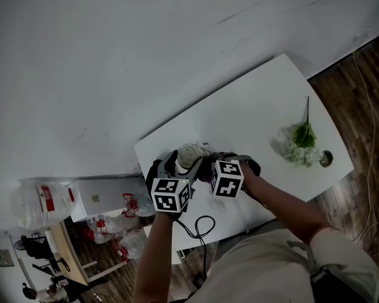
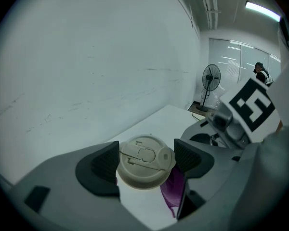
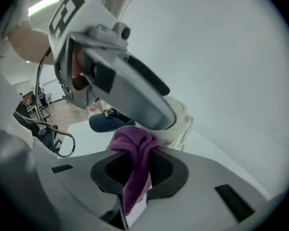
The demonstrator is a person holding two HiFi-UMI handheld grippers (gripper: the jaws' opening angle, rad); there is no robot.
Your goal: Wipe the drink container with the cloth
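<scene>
A drink cup with a beige lid [image 2: 143,160] stands near the left end of the white table [image 1: 252,106]. My left gripper [image 2: 147,161] is shut on the cup, one dark pad on each side of the lid. In the head view the cup [image 1: 191,155] shows just beyond both marker cubes. My right gripper [image 3: 137,170] is shut on a purple cloth [image 3: 134,150], which is bunched against the cup's side [image 3: 180,124]. The cloth [image 2: 173,191] also hangs below the lid to the right. The left gripper's body [image 3: 120,81] hides most of the cup from the right.
A small bunch of white flowers with green leaves [image 1: 301,145] lies near the table's right end, beside a small round object [image 1: 326,159]. A dark cap [image 3: 106,121] lies on the table behind the cup. Bags and clutter [image 1: 107,219] sit on the floor at left.
</scene>
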